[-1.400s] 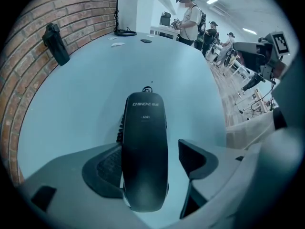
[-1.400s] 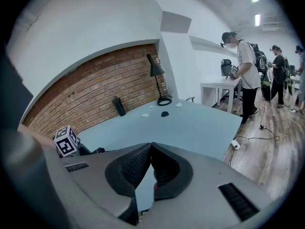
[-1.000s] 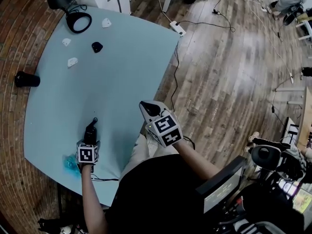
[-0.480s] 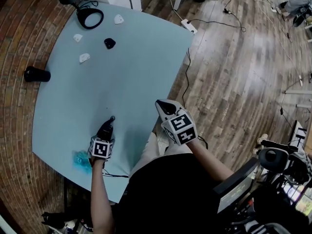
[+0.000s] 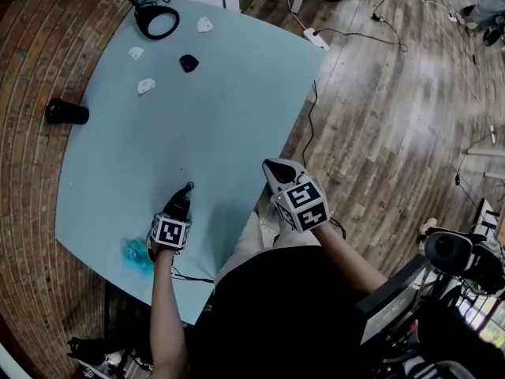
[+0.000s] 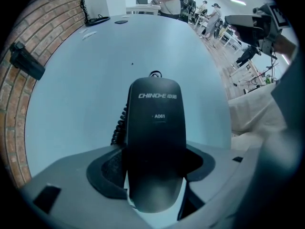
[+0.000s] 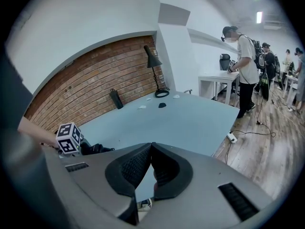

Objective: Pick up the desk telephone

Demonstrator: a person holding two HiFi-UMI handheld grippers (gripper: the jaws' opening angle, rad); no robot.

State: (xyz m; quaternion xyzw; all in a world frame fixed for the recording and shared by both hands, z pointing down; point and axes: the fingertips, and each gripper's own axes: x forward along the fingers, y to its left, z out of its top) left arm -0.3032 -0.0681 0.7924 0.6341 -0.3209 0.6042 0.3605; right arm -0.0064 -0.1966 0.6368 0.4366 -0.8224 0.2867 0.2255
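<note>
The black telephone handset (image 6: 155, 128) stands between the jaws of my left gripper (image 6: 155, 168), which points straight down at the light blue table (image 5: 221, 93). The jaws are closing, and both pads lie against the handset's sides. Its coiled cord (image 6: 119, 128) shows at its left. In the head view the left gripper (image 5: 178, 205) is near the table's front edge, with the handset (image 5: 181, 196) sticking out ahead of it. My right gripper (image 5: 278, 168) is shut and holds nothing, just off the table's right edge; its tips (image 7: 151, 168) meet in the right gripper view.
A teal object (image 5: 134, 251) lies by the table's front left corner. At the far end stand a desk lamp's base (image 5: 158, 20), small white pieces (image 5: 146, 86) and a black piece (image 5: 188, 62). A black cylinder (image 5: 67, 111) sits by the brick wall. A power strip (image 5: 316, 38) lies on the wooden floor.
The head view has shifted, so the table sits further right and lower. Both grippers keep their places relative to the table, and the handset stays in the left one.
</note>
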